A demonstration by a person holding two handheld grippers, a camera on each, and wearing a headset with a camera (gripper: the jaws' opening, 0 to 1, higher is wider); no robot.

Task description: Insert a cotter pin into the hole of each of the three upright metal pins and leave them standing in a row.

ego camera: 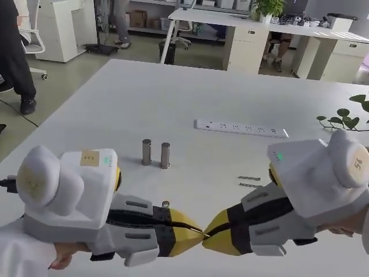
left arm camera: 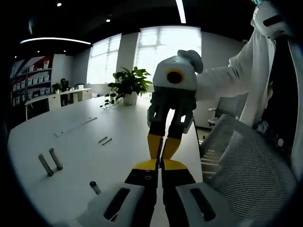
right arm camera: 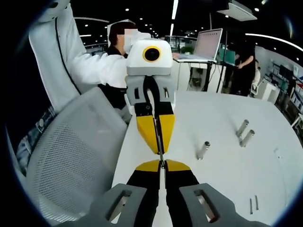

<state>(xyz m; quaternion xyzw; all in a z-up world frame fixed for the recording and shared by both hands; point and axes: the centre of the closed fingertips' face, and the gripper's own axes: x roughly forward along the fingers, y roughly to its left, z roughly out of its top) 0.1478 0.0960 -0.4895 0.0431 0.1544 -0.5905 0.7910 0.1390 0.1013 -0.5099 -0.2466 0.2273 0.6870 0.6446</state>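
The left tongs point(ego camera: 198, 232) and right tongs point(ego camera: 209, 234) had smooth yellow plastic tips and matt grey plastic bodies. Beyond them, metal pins point(ego camera: 147, 152) shone dully, satin-finished, on the smooth matt white table point(ego camera: 173, 98).

Left tongs point(ego camera: 196, 232) and right tongs point(ego camera: 209, 233) lie low and nearly level, pointed straight at each other. Their yellow tips meet nose to nose, both pairs of jaws closed.

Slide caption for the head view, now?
Left gripper and right gripper meet tip to tip, jaws shut, near two upright grey metal pins and two thin loose cotter pins.
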